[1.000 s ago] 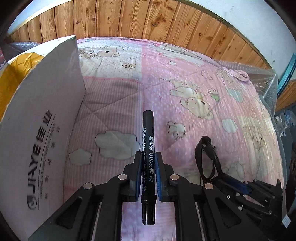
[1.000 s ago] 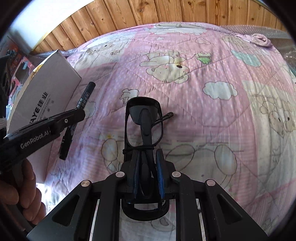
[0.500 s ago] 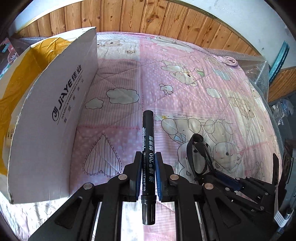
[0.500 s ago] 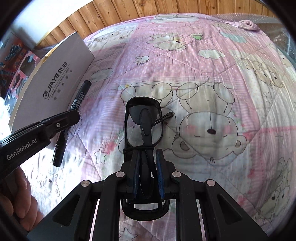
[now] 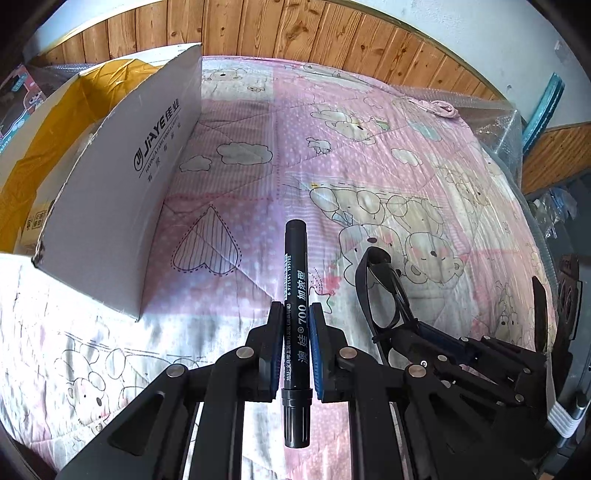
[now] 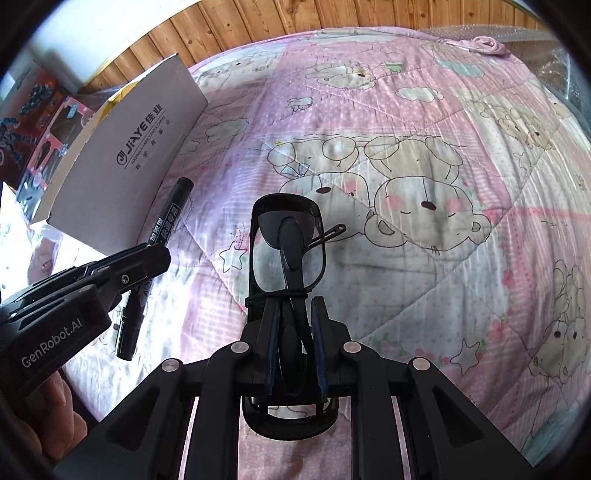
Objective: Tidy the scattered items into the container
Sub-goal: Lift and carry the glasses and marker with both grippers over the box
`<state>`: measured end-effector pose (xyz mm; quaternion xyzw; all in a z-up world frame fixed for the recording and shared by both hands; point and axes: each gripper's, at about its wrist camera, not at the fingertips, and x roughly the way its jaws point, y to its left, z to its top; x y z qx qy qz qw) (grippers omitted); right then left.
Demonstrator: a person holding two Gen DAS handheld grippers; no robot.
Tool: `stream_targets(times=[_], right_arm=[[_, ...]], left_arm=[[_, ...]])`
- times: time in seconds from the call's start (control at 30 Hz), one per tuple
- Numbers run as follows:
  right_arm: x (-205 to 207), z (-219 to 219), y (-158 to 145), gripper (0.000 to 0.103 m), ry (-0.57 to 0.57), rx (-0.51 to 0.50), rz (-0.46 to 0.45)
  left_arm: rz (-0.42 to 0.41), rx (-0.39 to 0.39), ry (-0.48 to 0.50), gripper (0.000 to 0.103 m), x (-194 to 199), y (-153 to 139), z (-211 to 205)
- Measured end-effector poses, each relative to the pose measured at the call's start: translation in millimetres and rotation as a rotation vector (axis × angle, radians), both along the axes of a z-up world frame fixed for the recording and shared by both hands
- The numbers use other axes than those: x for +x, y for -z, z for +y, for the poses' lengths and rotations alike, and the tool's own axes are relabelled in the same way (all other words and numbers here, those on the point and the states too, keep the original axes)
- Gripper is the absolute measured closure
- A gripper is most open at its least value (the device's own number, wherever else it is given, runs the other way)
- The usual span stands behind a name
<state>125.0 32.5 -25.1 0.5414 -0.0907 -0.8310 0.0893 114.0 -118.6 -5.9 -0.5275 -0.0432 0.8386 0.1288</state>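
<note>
My left gripper (image 5: 296, 314) is shut on a black marker (image 5: 294, 280) that points forward above the pink quilt. My right gripper (image 6: 293, 306) is shut on folded black-framed glasses (image 6: 286, 236), lenses sticking out ahead of the fingers. The white cardboard box (image 5: 122, 177) with a yellow liner stands open at the left, ahead of the marker tip and apart from it. In the right wrist view the box (image 6: 125, 158) sits at upper left, with the left gripper (image 6: 147, 254) and its marker (image 6: 170, 214) between me and it. The glasses (image 5: 380, 291) show in the left wrist view too.
A pink quilt with bear prints (image 6: 424, 184) covers the bed. A wooden plank wall (image 5: 295, 33) runs behind it. Colourful toy boxes (image 6: 40, 122) lie beyond the cardboard box. A hand (image 6: 44, 417) holds the left gripper. Bubble wrap (image 5: 495, 122) edges the far right side.
Both grippers have pulled back and risen from the quilt, still holding the marker and the glasses. The box now appears farther off and its open top shows.
</note>
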Motion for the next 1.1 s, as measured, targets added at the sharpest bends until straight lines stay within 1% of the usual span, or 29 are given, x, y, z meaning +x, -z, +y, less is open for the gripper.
stream_targets(times=[0.37,0.7,0.9,1.1], right_arm=[[17.3,-16.7,-5.5,0.085,-0.034,0.005,0.015],[22.5,-40.2,-11.2,0.085,-0.076,-0.003,0.021],[21.0,-59.1,-19.5,0.085,-0.113,0.002,0.038],[14.1,-81.5,-39.3,0.085,-0.153,-0.008,0.07]], left_arm=[[0.005,0.016,-0.004,0.089,26.1,-5.0,-11.7],[0.04,0.051,-0.02,0.089,34.7,-25.3,-29.0],[0.055,0.074,-0.047,0.089,37.6,-36.8,-48.7],[0.072,0.084,-0.094,0.089,37.9,-50.7,-76.7]])
